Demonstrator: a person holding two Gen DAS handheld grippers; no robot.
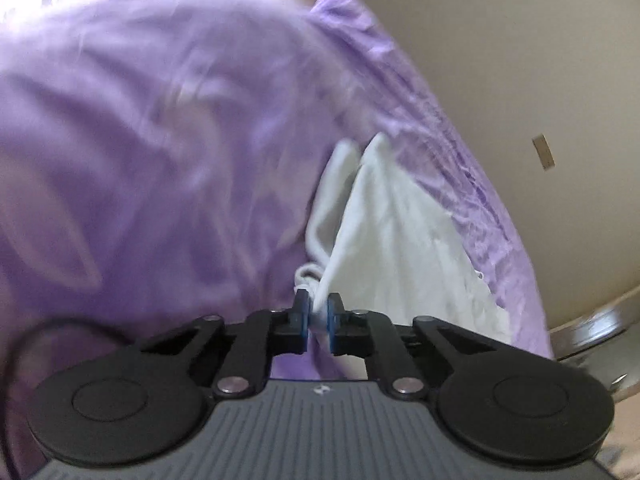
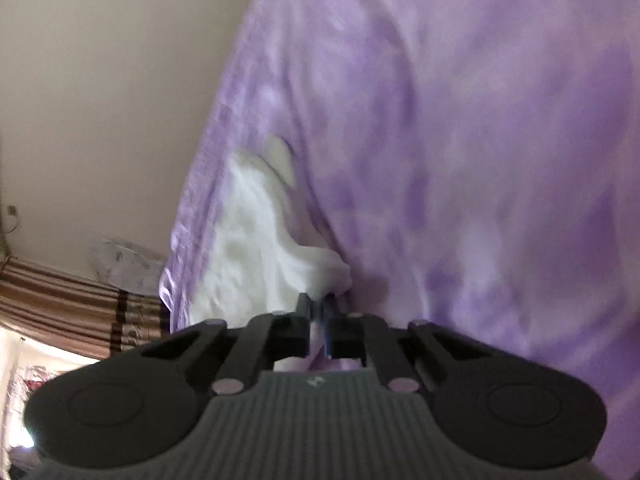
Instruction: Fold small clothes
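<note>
A small white garment [image 1: 400,240] lies on a purple bedsheet [image 1: 160,140]. My left gripper [image 1: 318,312] is shut on a bunched edge of the white garment and holds it up. The white garment also shows in the right wrist view [image 2: 256,248], stretched away to the left. My right gripper [image 2: 318,312] is shut on another edge of it. The purple bedsheet [image 2: 480,160] fills the right of that view. Both views are blurred by motion.
A beige wall [image 1: 520,60] stands behind the bed, with a small switch plate [image 1: 543,152]. In the right wrist view, striped curtains [image 2: 60,300] hang at the lower left and a pale patterned bag [image 2: 124,264] sits near the bed's edge.
</note>
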